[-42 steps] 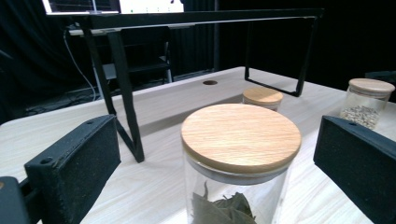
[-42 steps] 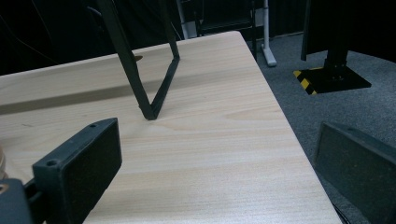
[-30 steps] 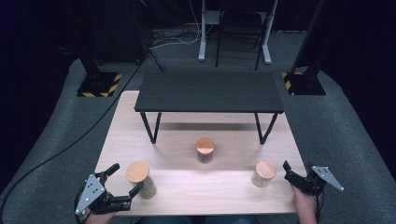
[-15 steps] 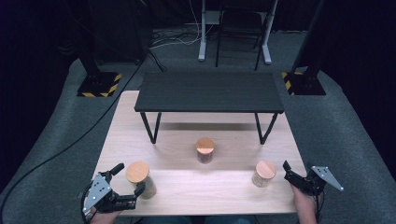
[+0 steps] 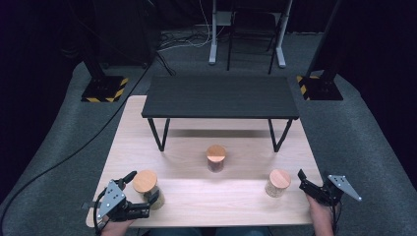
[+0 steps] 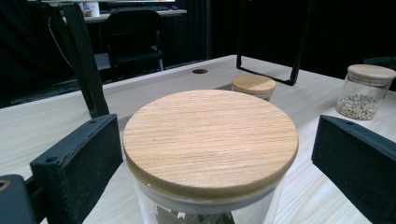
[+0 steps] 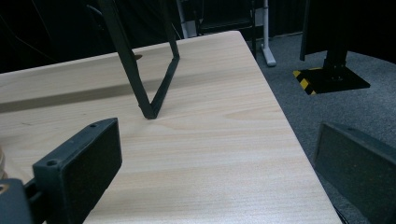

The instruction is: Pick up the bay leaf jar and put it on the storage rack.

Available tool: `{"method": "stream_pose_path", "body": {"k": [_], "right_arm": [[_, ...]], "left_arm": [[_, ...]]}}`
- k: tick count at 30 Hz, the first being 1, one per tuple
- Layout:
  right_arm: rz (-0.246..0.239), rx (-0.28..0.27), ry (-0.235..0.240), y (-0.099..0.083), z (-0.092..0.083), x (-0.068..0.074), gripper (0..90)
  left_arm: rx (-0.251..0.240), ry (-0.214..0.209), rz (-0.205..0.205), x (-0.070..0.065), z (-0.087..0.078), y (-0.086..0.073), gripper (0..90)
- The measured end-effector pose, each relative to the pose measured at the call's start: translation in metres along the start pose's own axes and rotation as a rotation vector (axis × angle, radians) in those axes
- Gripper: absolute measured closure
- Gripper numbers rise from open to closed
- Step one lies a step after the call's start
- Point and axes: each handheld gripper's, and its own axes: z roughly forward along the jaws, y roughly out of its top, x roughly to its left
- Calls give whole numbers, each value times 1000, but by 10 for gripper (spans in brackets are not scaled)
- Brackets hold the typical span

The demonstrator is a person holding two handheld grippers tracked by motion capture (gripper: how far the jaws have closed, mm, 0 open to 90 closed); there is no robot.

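Though narrowed a touch just now, wide all the same: left gripper (image 5: 143, 186), one black pad on each side of the wooden-lidded glass jar (image 6: 210, 140). Clear gap at one pad; the other close to the lid's rim and perhaps brushing it, hard to tell from the left gripper view. No grip as such. Jar upright at the near left corner of the pale wooden table (image 5: 236, 199), just in front of the hand.

Likely handling: rigid glass wall, smooth and apt to slip under hard pads. Breakable if knocked over or dropped. Some weight from the contents, dim through the glass. Lid merely seated, by the look of it, so no lifting by the lid alone. Best taken on the glass body below the lid, pads square to the wall, squeezed firmly but not hard, kept upright.

Farther out: a second lidded jar (image 5: 216, 158) near the table's middle and a third with pale grains (image 5: 278, 183) toward the near right, both well apart from the first. Right gripper (image 5: 301, 180) just beside that third jar, spread wide with nothing between the pads, bare tabletop ahead in the right gripper view. Beyond, a low black stand (image 5: 220, 96) on slim legs across the far half of the table.
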Motion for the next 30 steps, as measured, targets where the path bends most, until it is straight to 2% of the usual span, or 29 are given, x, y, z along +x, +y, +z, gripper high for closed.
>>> {"method": "stream_pose_path", "body": {"k": [6,11,13,30], "right_arm": [[1,0,0,0,0,0,3],[-1,1,-1,0,0,0,4],[0,1,-1,0,0,0,3],[0,0,-1,0,0,0,3]], "left_arm": [[15,-4,-3,2,1,-3,60],[20,-4,-4,4,1,-4,211],[18,-9,-11,5,0,-4,243],[29,8,-11,4,1,-2,247]]}}
